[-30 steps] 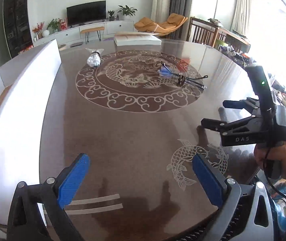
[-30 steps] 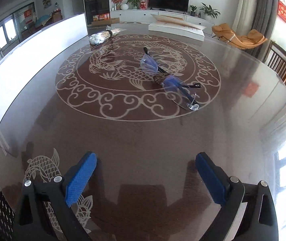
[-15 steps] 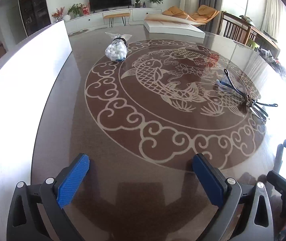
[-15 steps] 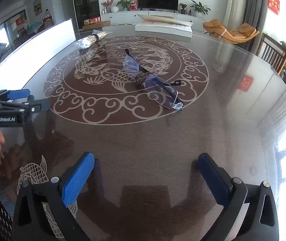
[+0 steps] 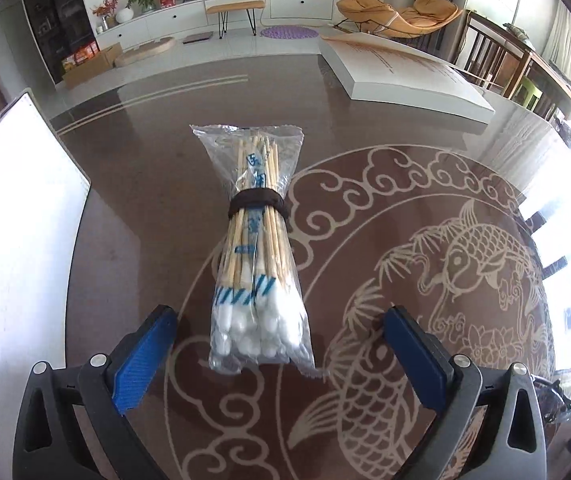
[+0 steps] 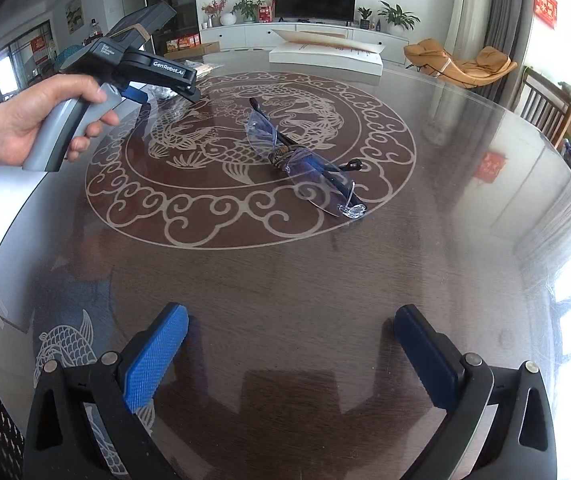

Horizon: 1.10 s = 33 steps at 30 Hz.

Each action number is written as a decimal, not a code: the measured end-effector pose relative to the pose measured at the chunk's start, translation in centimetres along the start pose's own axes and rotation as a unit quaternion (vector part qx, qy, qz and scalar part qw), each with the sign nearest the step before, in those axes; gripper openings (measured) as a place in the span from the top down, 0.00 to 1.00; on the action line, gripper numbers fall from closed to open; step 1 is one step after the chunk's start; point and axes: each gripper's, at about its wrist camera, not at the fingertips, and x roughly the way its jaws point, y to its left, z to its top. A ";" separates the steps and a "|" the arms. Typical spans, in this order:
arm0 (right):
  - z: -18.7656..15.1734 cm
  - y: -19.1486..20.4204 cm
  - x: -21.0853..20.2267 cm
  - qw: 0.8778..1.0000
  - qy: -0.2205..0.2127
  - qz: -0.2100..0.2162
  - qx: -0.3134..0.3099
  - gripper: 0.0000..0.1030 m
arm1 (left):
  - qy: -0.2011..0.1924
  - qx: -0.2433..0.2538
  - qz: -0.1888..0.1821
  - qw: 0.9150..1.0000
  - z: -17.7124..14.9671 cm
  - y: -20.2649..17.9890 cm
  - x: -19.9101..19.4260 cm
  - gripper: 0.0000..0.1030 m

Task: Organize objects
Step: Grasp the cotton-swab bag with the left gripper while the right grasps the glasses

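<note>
On the table [image 5: 133,184], the left gripper [image 5: 281,344] had swept in, fingers wide around the cotton-swab bag [image 5: 259,264]; right gripper [image 6: 285,344] hung open.

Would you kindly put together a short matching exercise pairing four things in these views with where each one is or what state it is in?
Things:
1. bag of cotton swabs
2. glasses
3. right gripper
4. white box

Places or states:
a. lying folded on the round fish pattern
b. at the far edge of the table
c. open over bare table, nothing between its fingers
d. lying between the open fingers of the left gripper, untouched by either pad

Pairs: 1-d, 2-a, 3-c, 4-b
</note>
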 end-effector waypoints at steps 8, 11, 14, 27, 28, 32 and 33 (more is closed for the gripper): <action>0.1 0.1 0.0 1.000 -0.002 -0.007 0.000 0.00 | -0.041 -0.002 0.005 0.999 1.5 0.5 -0.4 0.71; 0.1 0.0 0.1 1.000 -0.001 -0.002 0.004 0.00 | -0.047 0.003 0.009 0.999 -0.7 0.1 -1.5 0.71; 0.2 0.0 0.2 1.000 -0.001 -0.002 0.005 0.00 | -0.055 -0.011 0.002 0.998 -4.8 -0.2 -3.6 0.72; 11.6 0.8 4.6 0.990 0.054 0.072 -0.107 0.04 | -0.075 -0.014 -0.030 0.997 -21.7 -1.5 -11.9 0.72; 12.2 0.9 5.8 0.988 0.076 0.076 -0.113 0.25 | -0.075 -0.016 -0.035 0.996 -22.0 -1.3 -12.1 0.72; 12.1 1.4 7.1 0.983 0.122 0.065 -0.118 0.70 | -0.085 -0.028 -0.055 0.995 -23.4 -0.5 -13.3 0.72; 11.8 1.4 6.8 0.983 0.126 0.065 -0.114 0.71 | -0.093 -0.030 -0.057 0.994 -23.7 -0.3 -14.0 0.73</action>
